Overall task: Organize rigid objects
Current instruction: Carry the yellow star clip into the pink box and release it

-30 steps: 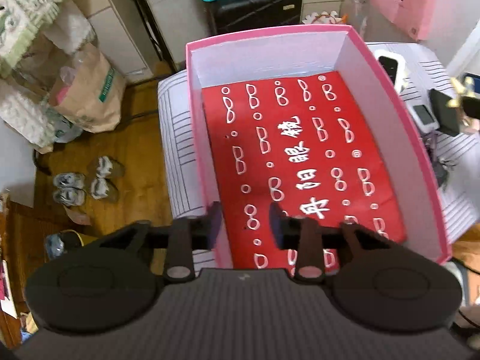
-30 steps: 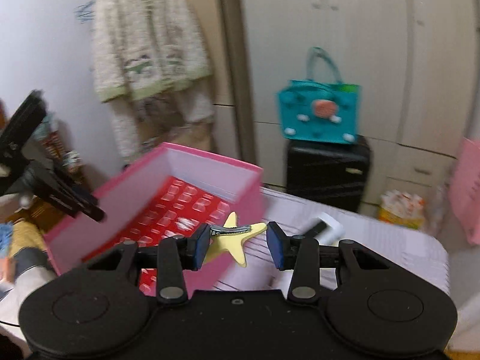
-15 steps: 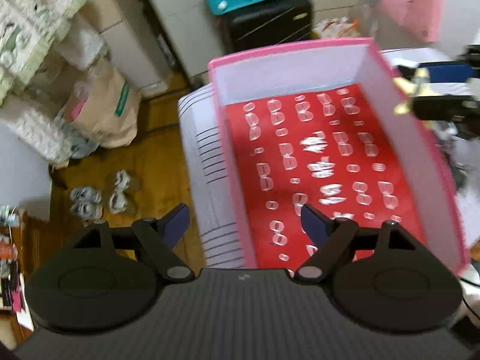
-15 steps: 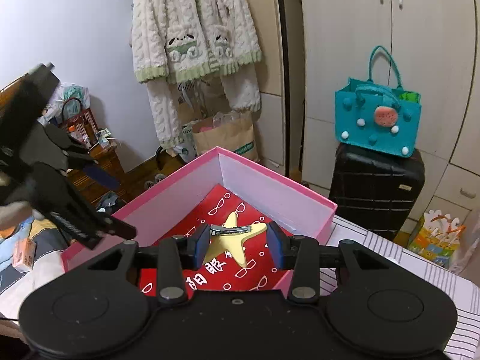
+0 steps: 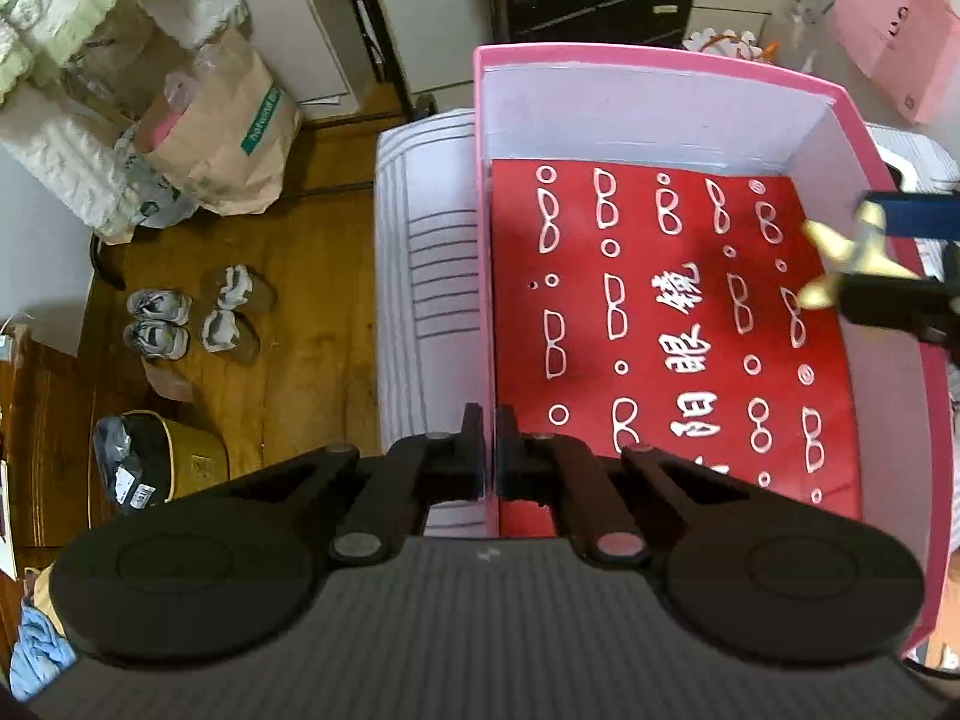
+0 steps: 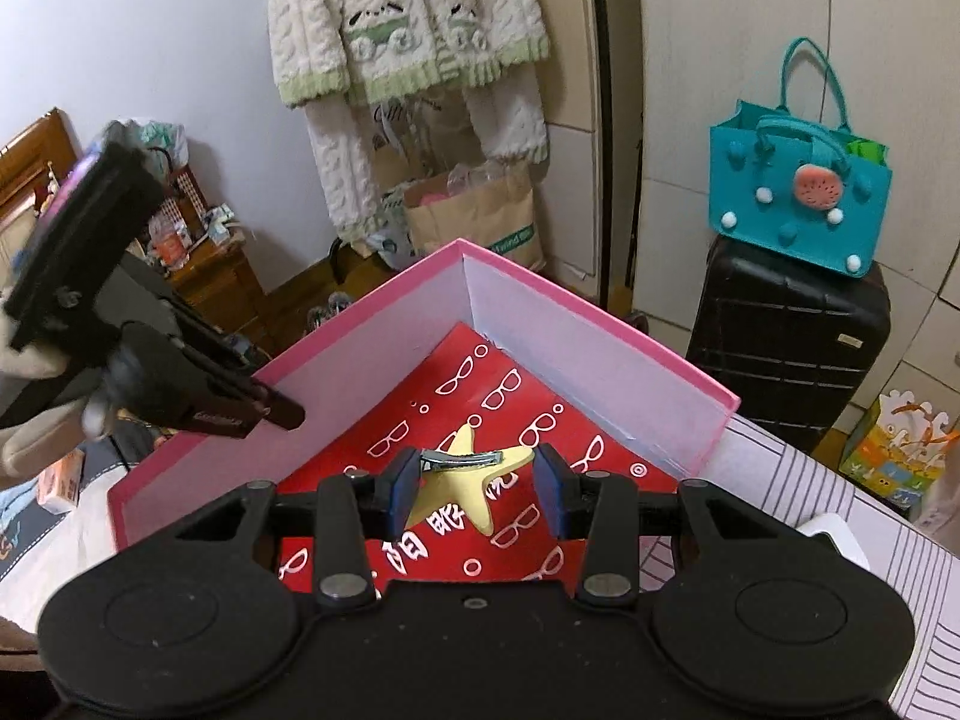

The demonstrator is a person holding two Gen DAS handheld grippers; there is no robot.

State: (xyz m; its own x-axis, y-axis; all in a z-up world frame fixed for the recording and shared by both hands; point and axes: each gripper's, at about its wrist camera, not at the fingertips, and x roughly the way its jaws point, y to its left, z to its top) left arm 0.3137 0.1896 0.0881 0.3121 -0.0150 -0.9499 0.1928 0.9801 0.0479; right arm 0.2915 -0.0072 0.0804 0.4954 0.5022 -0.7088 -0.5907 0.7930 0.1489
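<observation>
Over the pink box (image 6: 576, 324), my right gripper (image 6: 477, 489) clamps the star hair clip (image 6: 465, 480); my left gripper (image 5: 487, 456) fingers pinch the box wall. Early release risks the clip bouncing out.

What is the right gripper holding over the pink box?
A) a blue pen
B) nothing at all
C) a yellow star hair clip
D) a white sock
C: the right gripper has its jaws shut on the yellow star hair clip, with its silver clip on top, above the red floor of the pink box.
</observation>
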